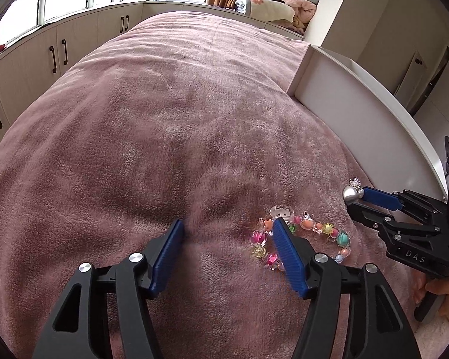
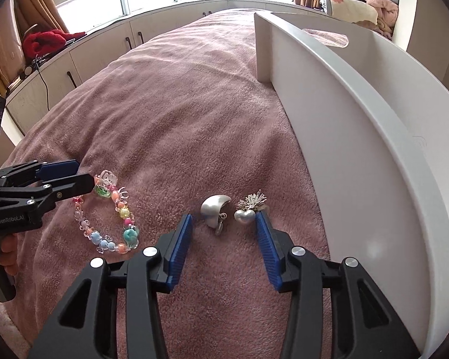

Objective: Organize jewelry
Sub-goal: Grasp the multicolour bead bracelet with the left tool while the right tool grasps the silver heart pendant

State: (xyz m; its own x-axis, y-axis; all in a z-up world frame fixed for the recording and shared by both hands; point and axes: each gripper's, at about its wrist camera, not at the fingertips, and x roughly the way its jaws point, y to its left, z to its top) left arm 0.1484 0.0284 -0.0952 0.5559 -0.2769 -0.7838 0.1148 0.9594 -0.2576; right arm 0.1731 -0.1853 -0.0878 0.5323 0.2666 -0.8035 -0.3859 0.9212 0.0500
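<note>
Jewelry is lying loose on the blanket [image 2: 179,137] as we are spreading both grippers wide, left [image 1: 227,227] astride the bracelet [image 2: 110,218] at 3 o'clock, right [image 2: 224,221] bracketing two earrings [image 2: 215,209] at 12, beside the tray [image 2: 359,125].

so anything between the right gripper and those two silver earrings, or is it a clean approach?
Nothing visible in the way. The right gripper is open, with the crescent earring lying on the blanket just ahead between its fingers. The heart earring sits against the tip of its right finger. The white tray wall stands off to the right.
</note>
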